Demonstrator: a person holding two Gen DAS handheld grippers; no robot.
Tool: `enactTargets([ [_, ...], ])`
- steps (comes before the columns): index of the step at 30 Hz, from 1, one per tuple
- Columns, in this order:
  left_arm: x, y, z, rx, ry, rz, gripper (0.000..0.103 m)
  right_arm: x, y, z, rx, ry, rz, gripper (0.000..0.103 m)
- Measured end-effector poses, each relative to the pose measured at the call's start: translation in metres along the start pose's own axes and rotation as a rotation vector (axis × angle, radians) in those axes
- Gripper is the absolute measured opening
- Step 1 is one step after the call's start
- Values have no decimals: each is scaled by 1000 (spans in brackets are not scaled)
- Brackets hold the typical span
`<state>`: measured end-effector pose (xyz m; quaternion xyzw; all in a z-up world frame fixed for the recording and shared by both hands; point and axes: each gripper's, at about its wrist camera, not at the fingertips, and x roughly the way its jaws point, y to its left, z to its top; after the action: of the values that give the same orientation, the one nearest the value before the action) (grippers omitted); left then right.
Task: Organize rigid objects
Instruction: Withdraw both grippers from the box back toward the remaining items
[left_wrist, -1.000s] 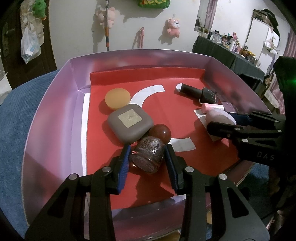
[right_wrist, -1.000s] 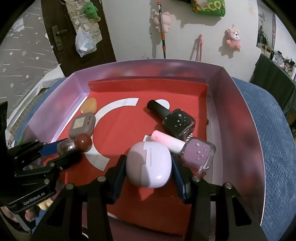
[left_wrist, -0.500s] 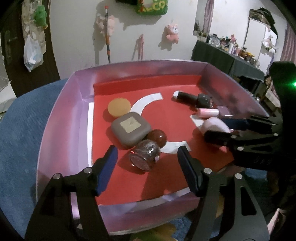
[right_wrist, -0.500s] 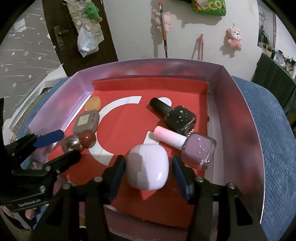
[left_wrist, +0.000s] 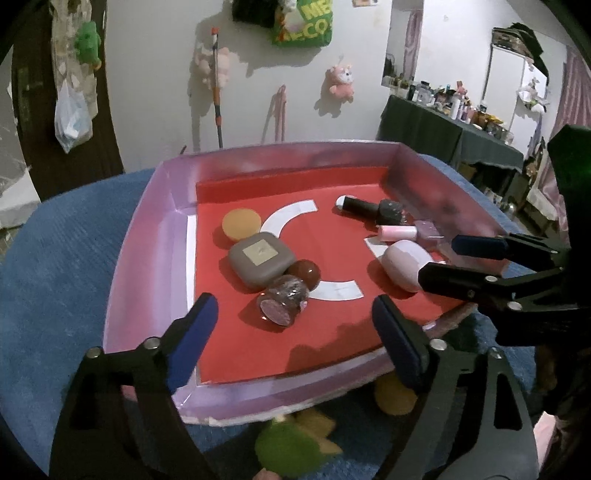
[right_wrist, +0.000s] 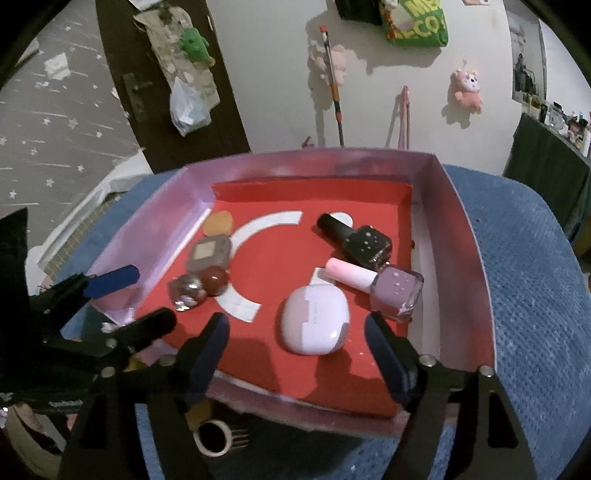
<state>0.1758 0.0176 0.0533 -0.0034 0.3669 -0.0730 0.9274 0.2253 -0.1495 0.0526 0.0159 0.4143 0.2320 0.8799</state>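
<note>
Both grippers have let go and drawn back since a second ago: the left gripper (left_wrist: 291, 334), then clamped on the glittery dark jar (left_wrist: 283, 302), now stands with jaws opening and nothing between its blue pads, the jar lying on its side just beyond them. The right gripper (right_wrist: 297, 345), then closed round the pale lilac rounded earbud case (right_wrist: 314, 320), likewise has its jaws opening, the case sitting free on the floor just ahead of the fingertips.

Readable writing is scant: a green bag (right_wrist: 417, 22) on the wall shows partial white letters, roughly "ECO"; faint grey print on the earbud case is too small to read.

Everything lies in the shallow lilac-walled box with a red floor (left_wrist: 155, 240), which rests on a blue cloth. Seven things are in it: one jar, one brown-red ball (left_wrist: 304, 271) touching the jar, one grey rounded-square case with a pale label (left_wrist: 261, 258) beside them, one orange disc (left_wrist: 241, 223) nearer the box's far left corner, the one earbud case, and two nail-polish bottles lying near the box's right wall, a black starred one (right_wrist: 354, 240) and a lilac one with a pink cap (right_wrist: 384, 286), which touch.
</note>
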Motion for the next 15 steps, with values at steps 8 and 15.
enactTargets([
  [8,-27,0,-5,-4,-56,-3,96,-40,6,-6,10,-102,32,96],
  [15,-43,1,-15,-13,-89,-8,103,-67,13,-18,13,-161,45,103],
])
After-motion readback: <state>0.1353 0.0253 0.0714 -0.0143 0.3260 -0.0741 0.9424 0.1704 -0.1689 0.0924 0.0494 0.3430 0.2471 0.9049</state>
